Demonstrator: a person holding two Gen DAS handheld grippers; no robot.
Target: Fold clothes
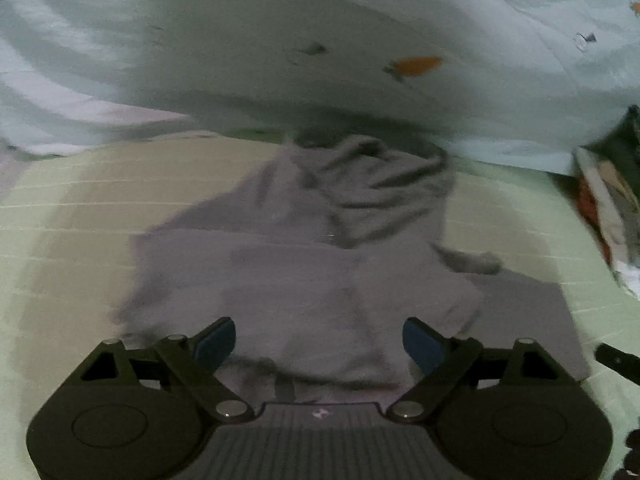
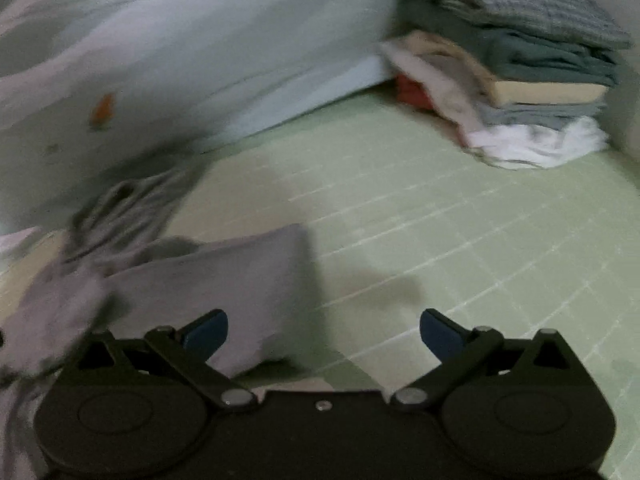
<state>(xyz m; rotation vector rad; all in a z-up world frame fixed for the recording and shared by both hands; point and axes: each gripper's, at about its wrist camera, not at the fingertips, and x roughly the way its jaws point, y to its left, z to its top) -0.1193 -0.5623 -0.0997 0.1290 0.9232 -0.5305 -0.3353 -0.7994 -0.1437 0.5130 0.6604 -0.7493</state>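
Note:
A grey garment (image 1: 304,264) lies spread on the pale green bed sheet (image 1: 80,216), its far end bunched up against a bolster. My left gripper (image 1: 319,340) hovers open just above the garment's near part, with nothing between its blue pads. In the right wrist view the same grey garment (image 2: 208,276) lies to the left, one flat corner reaching under my left finger. My right gripper (image 2: 324,332) is open over the garment's right edge and the bare green sheet (image 2: 440,216). Part of the other gripper (image 1: 618,362) shows at the right edge of the left wrist view.
A big pale blue quilt with carrot prints (image 1: 320,40) rises behind the garment. A stack of folded clothes (image 2: 528,60) stands at the back right of the bed, with a white cloth (image 2: 540,144) at its foot.

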